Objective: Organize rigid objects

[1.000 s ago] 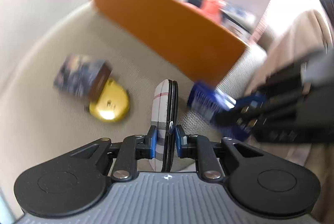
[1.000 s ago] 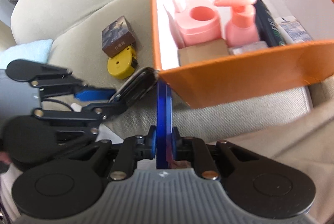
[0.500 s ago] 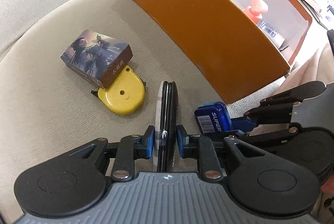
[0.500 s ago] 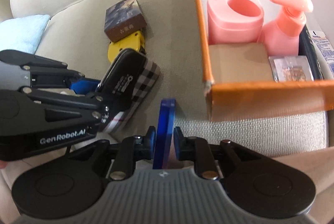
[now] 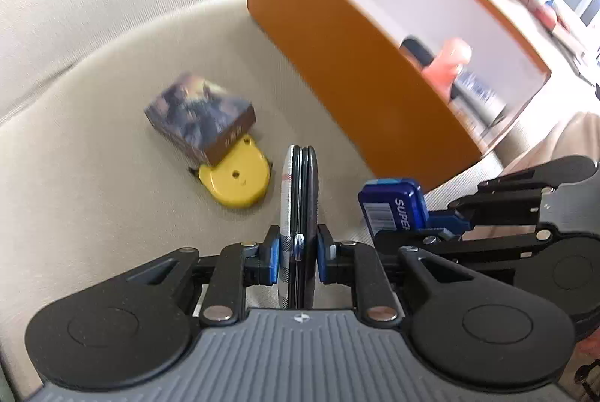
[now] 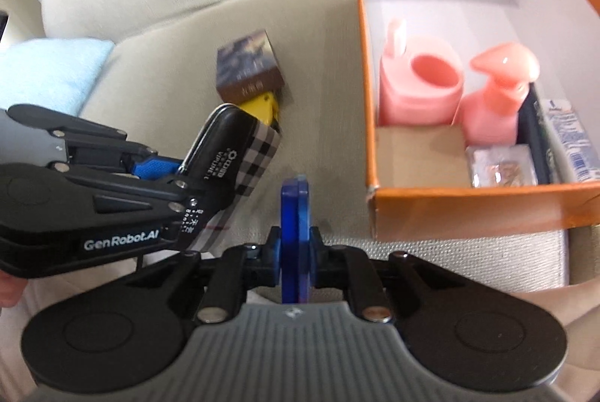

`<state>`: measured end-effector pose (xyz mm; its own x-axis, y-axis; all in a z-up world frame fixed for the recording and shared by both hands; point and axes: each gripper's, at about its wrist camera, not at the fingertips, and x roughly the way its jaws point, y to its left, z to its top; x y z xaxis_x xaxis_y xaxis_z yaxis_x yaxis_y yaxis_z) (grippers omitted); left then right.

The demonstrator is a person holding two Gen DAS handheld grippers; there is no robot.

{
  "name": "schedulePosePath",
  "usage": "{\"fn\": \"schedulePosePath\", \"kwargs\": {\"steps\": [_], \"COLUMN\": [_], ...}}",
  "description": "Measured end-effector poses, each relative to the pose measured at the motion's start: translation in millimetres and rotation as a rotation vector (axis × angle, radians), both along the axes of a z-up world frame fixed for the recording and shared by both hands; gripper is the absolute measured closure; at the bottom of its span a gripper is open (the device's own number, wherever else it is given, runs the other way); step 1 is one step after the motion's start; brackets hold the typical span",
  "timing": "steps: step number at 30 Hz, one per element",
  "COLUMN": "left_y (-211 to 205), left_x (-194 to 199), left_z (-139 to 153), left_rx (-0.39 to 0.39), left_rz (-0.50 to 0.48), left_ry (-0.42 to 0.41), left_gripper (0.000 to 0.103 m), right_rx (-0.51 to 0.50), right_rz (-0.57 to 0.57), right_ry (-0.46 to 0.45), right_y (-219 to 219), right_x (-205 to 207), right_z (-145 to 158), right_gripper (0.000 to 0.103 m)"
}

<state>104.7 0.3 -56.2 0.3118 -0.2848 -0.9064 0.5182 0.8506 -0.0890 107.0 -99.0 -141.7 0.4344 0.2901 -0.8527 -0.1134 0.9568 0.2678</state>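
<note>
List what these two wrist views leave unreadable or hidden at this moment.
- Left wrist: contents of the orange box are motion-blurred and mostly hidden behind its near wall.
- Right wrist: yellow tape measure is largely covered by the plaid case.
- Right wrist: blue case shows edge-on only, so its label is unseen.
- Both views: print on the card box is too blurred to read.

A beige fabric sofa point(image 5: 93, 27) fills the view in bright daylight, a light-blue cushion point(image 6: 48, 72) at one end.

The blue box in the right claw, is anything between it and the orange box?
Nothing visible. The right claw grips the blue box over bare cushion, just short of the orange box, whose near wall it must clear.
</note>
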Motion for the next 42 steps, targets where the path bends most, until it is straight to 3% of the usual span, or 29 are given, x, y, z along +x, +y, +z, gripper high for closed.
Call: {"fn": "schedulePosePath", "kwargs": {"steps": [10,18,25,32,36,42], "left_y": [-2.1,-19.3,-45.1,-85.4,-105.0,-125.2], "left_x": [-0.2,2.9,37.5,98.3,138.2,170.6], "left_z": [47.4,90.2,112.8,97.1,64.6,21.8], "left_rx": [-0.118,-0.19,-0.291,-0.385,-0.359,-0.274], "left_rz": [0.075,0.08,0.063,0.092,0.165,0.201], "left_ry": [-0.085,-0.159,-0.155,-0.059,0.009,0.093], "left_gripper": [0.083,0.083,0.082,0.082,0.083,0.083], "right_rx": [0.071,0.084,0.101,0.077,0.11,0.1], "right_rz": [-0.017,-0.055,-0.134,-0.216,-0.188,-0.147], "right_ry": [-0.071,-0.187,-0.237,-0.238,-0.205,-0.088], "right_y": [-20.4,-48.4,-108.6,-152.2,-167.5,-169.2], "right_x": [-16.1,-21.6,0.8,59.3,84.7,139.6], "right_z": [51.1,95.9,122.6,127.4,117.4,73.5], "right_gripper": [0.09,0.089,0.089,0.089,0.089,0.089]}}
